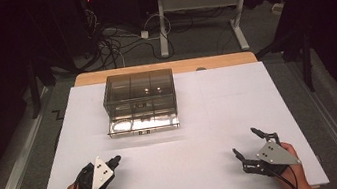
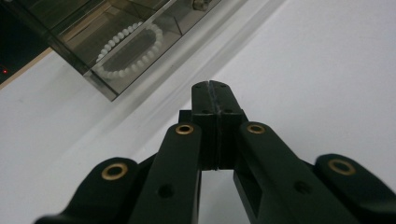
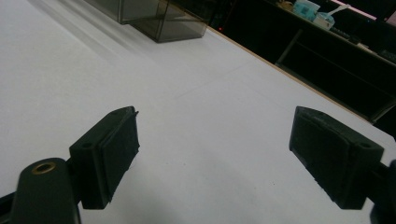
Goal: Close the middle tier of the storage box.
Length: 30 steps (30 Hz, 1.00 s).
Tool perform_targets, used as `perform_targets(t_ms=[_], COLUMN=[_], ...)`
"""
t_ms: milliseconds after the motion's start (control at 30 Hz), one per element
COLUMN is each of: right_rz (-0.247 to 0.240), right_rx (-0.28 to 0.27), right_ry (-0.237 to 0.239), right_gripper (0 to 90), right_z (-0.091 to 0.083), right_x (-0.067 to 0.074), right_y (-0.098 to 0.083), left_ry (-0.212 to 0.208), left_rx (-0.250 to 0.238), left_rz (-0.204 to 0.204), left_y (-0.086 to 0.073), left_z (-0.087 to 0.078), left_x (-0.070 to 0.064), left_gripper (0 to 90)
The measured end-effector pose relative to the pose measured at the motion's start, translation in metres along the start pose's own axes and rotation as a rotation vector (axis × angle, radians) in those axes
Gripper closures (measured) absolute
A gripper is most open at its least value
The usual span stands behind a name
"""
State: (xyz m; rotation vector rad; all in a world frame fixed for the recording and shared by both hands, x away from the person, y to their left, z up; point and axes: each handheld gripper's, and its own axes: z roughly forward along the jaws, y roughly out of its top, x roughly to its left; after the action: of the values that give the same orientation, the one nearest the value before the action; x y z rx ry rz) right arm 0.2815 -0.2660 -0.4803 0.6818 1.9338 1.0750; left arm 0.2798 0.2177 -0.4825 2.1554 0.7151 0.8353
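A smoky see-through box point(image 1: 140, 98) with compartments stands on the white table point(image 1: 219, 112), left of centre toward the back, its bottom drawer pulled out toward me. In the left gripper view a white bead bracelet point(image 2: 133, 51) lies in that drawer point(image 2: 121, 60). My left gripper point(image 1: 114, 160) rests near the front left edge, jaws pressed together with nothing between them; its shut tips point(image 2: 211, 88) aim at the table just right of the drawer. My right gripper point(image 1: 245, 142) sits at the front right, jaws spread wide and empty, its two pads point(image 3: 119, 149) far apart over bare table.
The box corner point(image 3: 159, 21) lies far ahead of the right gripper. Beyond the table's wooden back edge point(image 1: 167, 67) are floor cables point(image 1: 113, 42) and a desk frame point(image 1: 203, 3). Dark shelving point(image 3: 336, 51) stands past the table's side.
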Motion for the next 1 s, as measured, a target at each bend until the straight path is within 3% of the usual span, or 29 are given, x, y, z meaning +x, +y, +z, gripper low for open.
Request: perform_targets(t_ms=[367, 467, 767, 1000], right_rz=[0.007, 0.001, -0.005, 0.026], right_rx=[0.004, 0.006, 0.012, 0.008], right_ry=[0.007, 0.006, 0.004, -0.012], right_gripper=[16.5, 16.6, 16.5, 16.3], right_z=[-0.001, -0.001, -0.002, -0.003], right_x=[0.004, 0.005, 0.005, -0.001], right_y=[0.002, 0.003, 0.002, 0.0], left_ry=[-0.022, 0.002, 0.004, 0.02], left_rx=[0.034, 0.044, 0.042, 0.063], left_rz=[0.02, 0.024, 0.055, 0.065], left_y=[0.014, 0.021, 0.043, 0.051], left_z=[0.013, 0.018, 0.034, 0.049], left_x=[0.001, 0.004, 0.011, 0.015], left_gripper=[88.0, 87.8, 87.8, 87.8])
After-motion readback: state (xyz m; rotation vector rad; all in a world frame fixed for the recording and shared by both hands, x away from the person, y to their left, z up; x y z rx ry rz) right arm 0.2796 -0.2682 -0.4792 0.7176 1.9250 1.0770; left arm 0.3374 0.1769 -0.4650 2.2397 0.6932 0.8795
